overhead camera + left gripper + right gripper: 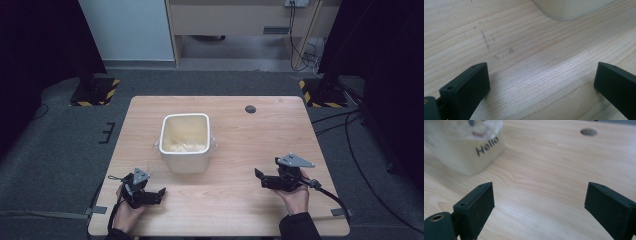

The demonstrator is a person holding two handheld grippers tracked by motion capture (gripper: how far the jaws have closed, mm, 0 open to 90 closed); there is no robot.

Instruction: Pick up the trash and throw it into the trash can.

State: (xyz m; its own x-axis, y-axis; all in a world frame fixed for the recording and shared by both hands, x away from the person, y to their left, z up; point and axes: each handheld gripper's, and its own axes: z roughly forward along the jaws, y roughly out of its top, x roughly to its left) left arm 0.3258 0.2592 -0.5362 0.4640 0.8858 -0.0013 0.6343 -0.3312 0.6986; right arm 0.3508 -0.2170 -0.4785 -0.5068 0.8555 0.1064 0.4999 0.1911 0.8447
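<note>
White bin: a square-mouthed plastic tub with rounded corners, upright at the middle of the table, a little toward nine o'clock of centre. A clear liner lies inside it and spills over the rim at the sides; what sits at the bottom is too pale and small to tell. In the right gripper view the bin shows at eleven o'clock, blurred, with the word "Hello" printed in dark letters on its side. In the left gripper view one rounded lower corner of the bin shows at one o'clock. Left gripper: low over the table at seven o'clock of the bin, near it but apart, held in the person's left hand; jaws spread wide with bare wood between them, gripping nothing. Right gripper: at four o'clock of the bin, well apart from it, held in the right hand, jaws pointing toward nine o'clock; jaws likewise spread wide, bare wood between them, nothing held. Dark round disc: set in the tabletop at one o'clock of the bin, near the far edge; also seen in the right gripper view at one o'clock.
</note>
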